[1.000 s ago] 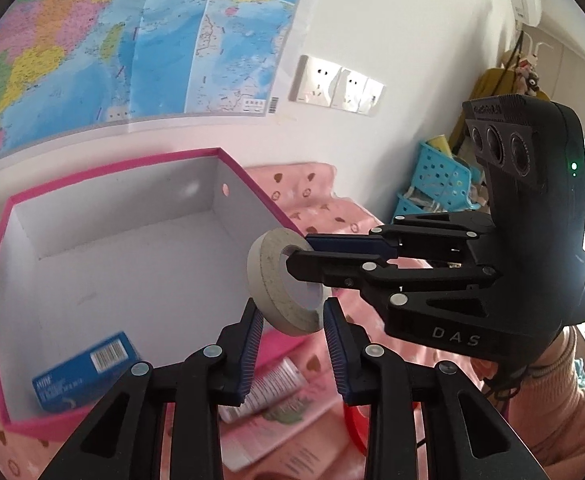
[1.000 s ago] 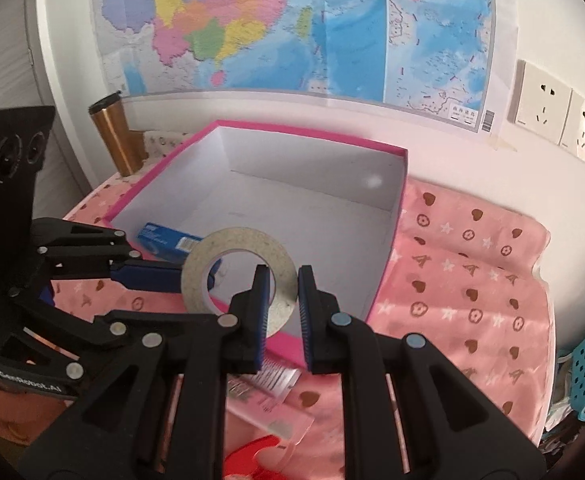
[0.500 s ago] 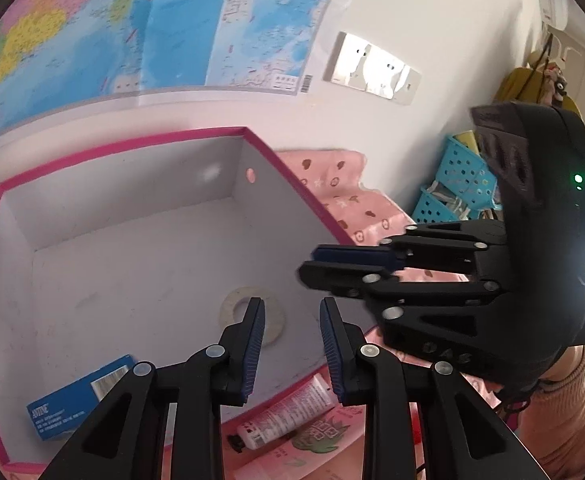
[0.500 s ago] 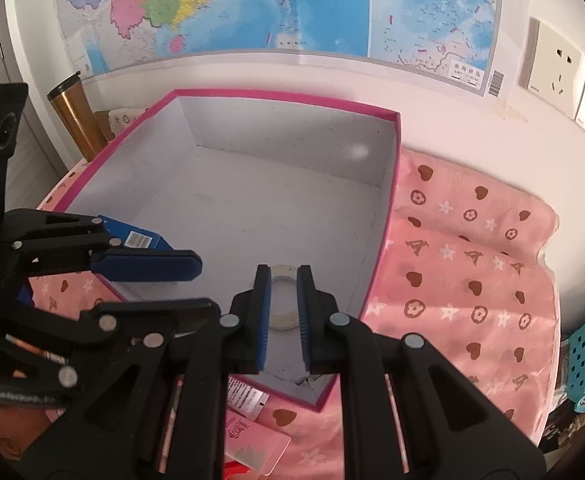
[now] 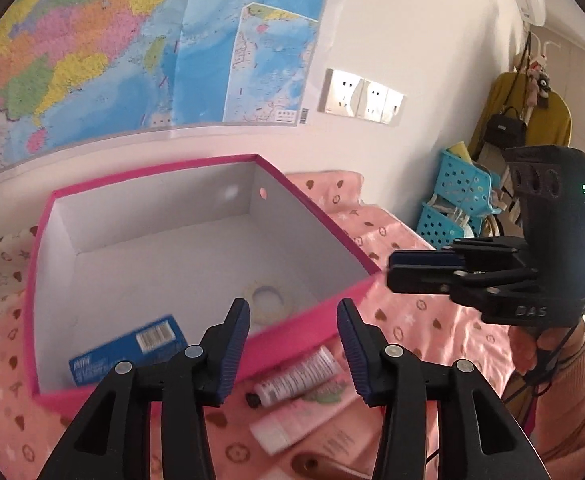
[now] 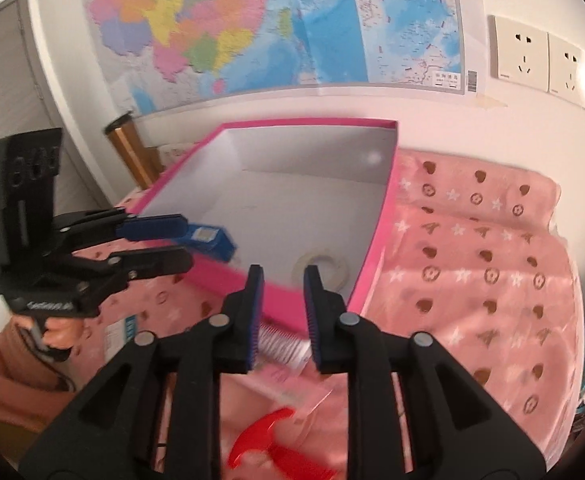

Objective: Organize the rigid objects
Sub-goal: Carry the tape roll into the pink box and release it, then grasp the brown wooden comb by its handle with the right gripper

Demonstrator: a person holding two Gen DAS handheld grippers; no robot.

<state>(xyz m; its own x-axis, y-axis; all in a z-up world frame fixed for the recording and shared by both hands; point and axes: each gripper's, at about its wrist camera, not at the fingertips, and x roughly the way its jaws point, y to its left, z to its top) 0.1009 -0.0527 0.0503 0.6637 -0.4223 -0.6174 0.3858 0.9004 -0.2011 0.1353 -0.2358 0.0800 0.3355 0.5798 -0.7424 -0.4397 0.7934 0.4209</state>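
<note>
From the left wrist, tape [image 5: 266, 300] and blue carton [image 5: 128, 350] lie in the box [image 5: 312, 316], left gripper [image 5: 292, 344] just opening, empty; from the right, right gripper [image 6: 280, 312] parting too, tubes [image 6: 280, 344] and red piece [image 6: 260, 440] wait outside.

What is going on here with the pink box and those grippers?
A person is sorting small items into a pink-rimmed cardboard box using two tools. The white tape roll and a blue carton already lie inside. The left hand-held gripper and right hand-held gripper have just been opening and hold nothing. A white tube with a black cap and a red plastic piece lie outside on the pink cloth.
</note>
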